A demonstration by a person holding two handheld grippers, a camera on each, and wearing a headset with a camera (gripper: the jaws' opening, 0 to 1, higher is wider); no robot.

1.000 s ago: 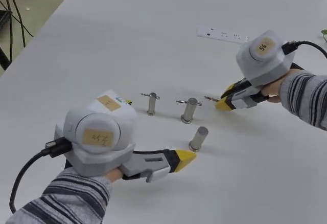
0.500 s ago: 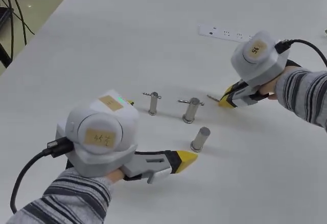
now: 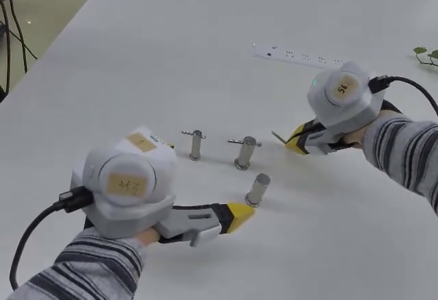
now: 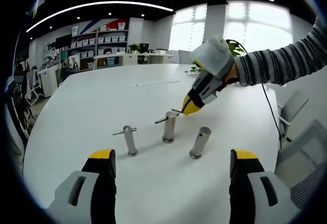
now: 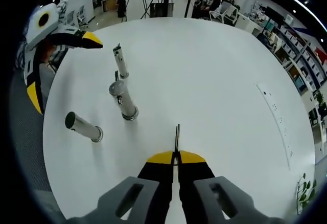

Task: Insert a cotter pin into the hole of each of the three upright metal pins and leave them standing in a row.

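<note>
While clamped, hand-held gripper [image 5: 176, 156] holds pin [image 5: 177, 136].

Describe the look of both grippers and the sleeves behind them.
The left gripper and right gripper share rounded pale grey housings, black jaws with yellow tips, a tan handwritten sticker on top and a black cable at the rear. The sleeves are grey with dark stripes.
</note>
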